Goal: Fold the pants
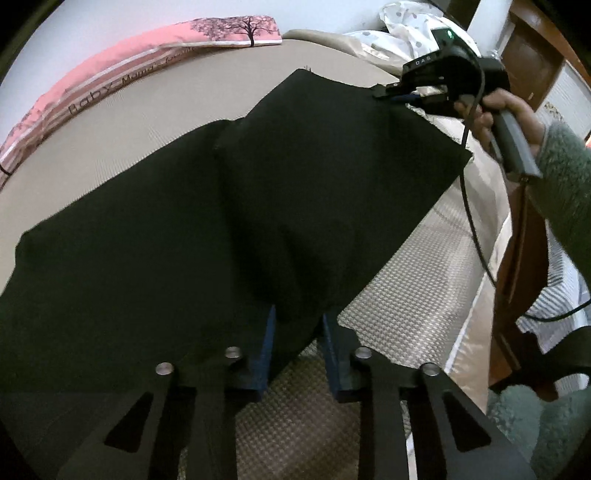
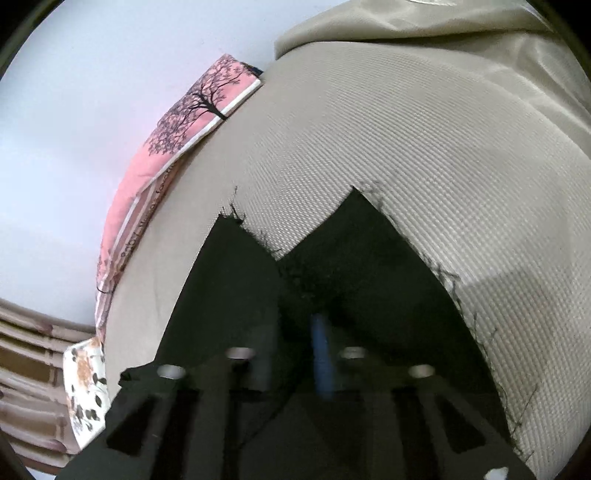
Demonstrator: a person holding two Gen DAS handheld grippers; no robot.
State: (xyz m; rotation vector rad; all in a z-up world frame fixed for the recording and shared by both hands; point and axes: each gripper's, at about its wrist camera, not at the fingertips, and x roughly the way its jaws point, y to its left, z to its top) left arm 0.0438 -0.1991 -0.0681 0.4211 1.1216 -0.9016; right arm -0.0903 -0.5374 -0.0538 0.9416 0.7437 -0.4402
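Draping limp and light over the bed, the black pants should sag wherever unsupported, so corners and hems are the places to grip. From the left wrist, the left gripper pinches a near fold, and the right gripper nips a far corner. The right wrist view alone shows frayed hem threads, jaws pressed together on cloth.

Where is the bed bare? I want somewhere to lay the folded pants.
Bare mattress lies between the black pants and the pink pillow along the wall. Another free strip runs between the pants and the near bed edge. It is crowded at the far right, where the right gripper pinches the cloth beside rumpled bedding.
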